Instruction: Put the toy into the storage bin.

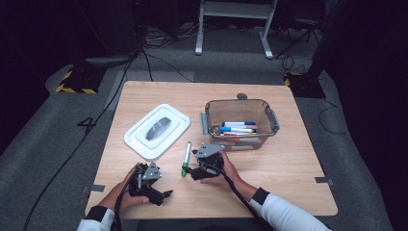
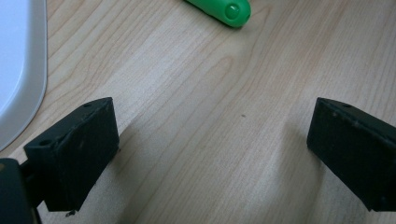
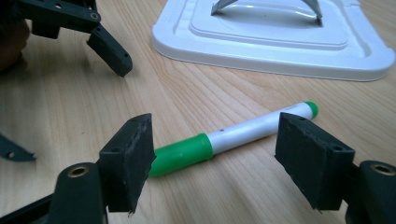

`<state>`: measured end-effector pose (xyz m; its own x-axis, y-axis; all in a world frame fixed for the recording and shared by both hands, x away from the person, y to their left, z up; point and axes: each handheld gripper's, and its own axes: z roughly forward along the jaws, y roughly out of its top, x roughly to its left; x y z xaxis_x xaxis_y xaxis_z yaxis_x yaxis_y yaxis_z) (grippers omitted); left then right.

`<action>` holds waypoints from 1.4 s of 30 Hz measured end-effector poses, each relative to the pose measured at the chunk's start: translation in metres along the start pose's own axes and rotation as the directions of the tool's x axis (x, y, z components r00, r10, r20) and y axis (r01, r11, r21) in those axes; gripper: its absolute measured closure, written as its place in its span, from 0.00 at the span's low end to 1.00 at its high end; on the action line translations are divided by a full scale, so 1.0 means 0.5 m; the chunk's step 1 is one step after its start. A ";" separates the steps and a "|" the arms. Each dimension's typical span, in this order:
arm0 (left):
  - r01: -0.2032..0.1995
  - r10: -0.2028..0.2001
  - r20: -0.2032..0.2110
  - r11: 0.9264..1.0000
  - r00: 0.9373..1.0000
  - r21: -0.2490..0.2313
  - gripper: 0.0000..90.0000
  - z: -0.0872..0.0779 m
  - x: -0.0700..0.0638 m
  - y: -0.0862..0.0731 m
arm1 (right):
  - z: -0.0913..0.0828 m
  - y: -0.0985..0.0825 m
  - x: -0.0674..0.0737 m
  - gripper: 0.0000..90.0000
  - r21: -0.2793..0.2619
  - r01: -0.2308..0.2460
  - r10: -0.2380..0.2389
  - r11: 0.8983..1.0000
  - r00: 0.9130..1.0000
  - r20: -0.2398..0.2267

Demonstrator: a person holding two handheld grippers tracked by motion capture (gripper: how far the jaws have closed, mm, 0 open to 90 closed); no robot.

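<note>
The right gripper (image 1: 192, 169), fingers spread, straddles the green-capped white marker (image 3: 224, 140) lying on the wooden worktop (image 1: 288, 163) beside the white plastic lid (image 1: 158, 130). Closing off-centre would likely roll the round barrel away. The left gripper (image 1: 161, 195) rests nearby, fingers spread and empty.

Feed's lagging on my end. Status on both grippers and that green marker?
Right gripper open, jaws either side of green marker, not gripping. Left gripper open over bare table. Marker lies flat beside white lid. Nothing blocking.

Black grippers (image 1: 166, 194) with grey three-cornered plates; trailing black cables; white sleeves (image 1: 284, 215), dark cuffs.
</note>
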<state>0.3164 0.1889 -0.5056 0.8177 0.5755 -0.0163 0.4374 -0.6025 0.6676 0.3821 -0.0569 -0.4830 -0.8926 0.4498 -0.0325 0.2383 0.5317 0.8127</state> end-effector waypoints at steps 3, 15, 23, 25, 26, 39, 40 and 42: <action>0.001 -0.001 -0.004 1.000 1.000 0.001 0.03 -0.002 -0.001 -0.002 | 0.020 0.001 0.001 0.31 0.018 0.002 -0.002 1.000 1.000 0.011; -0.002 0.002 0.000 1.000 1.000 0.002 0.03 -0.002 0.000 -0.001 | 0.055 -0.010 -0.017 0.36 0.110 -0.042 0.034 0.993 0.997 0.069; -0.003 0.003 0.001 1.000 1.000 0.002 0.03 -0.001 0.000 -0.001 | 0.015 -0.027 -0.046 0.79 0.135 -0.047 0.041 0.990 0.998 0.045; -0.003 0.003 0.001 1.000 1.000 0.002 0.03 -0.001 0.000 -0.001 | 0.002 -0.034 -0.050 0.82 0.143 -0.025 0.021 0.989 0.999 0.032; -0.003 0.003 0.001 1.000 1.000 0.002 0.03 -0.001 0.000 -0.001 | -0.008 -0.040 -0.053 0.82 0.149 -0.009 0.006 0.989 1.000 0.020; -0.002 0.002 0.002 1.000 1.000 0.002 0.02 0.000 0.001 0.000 | -0.157 -0.143 -0.111 0.82 0.163 0.060 -0.046 0.985 0.995 -0.086; -0.002 0.002 0.002 1.000 1.000 0.003 0.02 0.000 0.001 0.000 | -0.170 -0.153 -0.119 0.82 0.162 0.060 -0.045 0.985 0.994 -0.095; -0.003 0.003 0.004 1.000 1.000 0.004 0.02 0.001 0.001 0.001 | -0.189 -0.167 -0.133 0.82 0.166 0.048 -0.034 0.985 0.996 -0.086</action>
<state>0.3173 0.1887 -0.5057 0.8203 0.5717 -0.0170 0.4364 -0.6065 0.6646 0.3853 -0.1989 -0.4937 -0.9296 0.3685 -0.0100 0.2557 0.6640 0.7027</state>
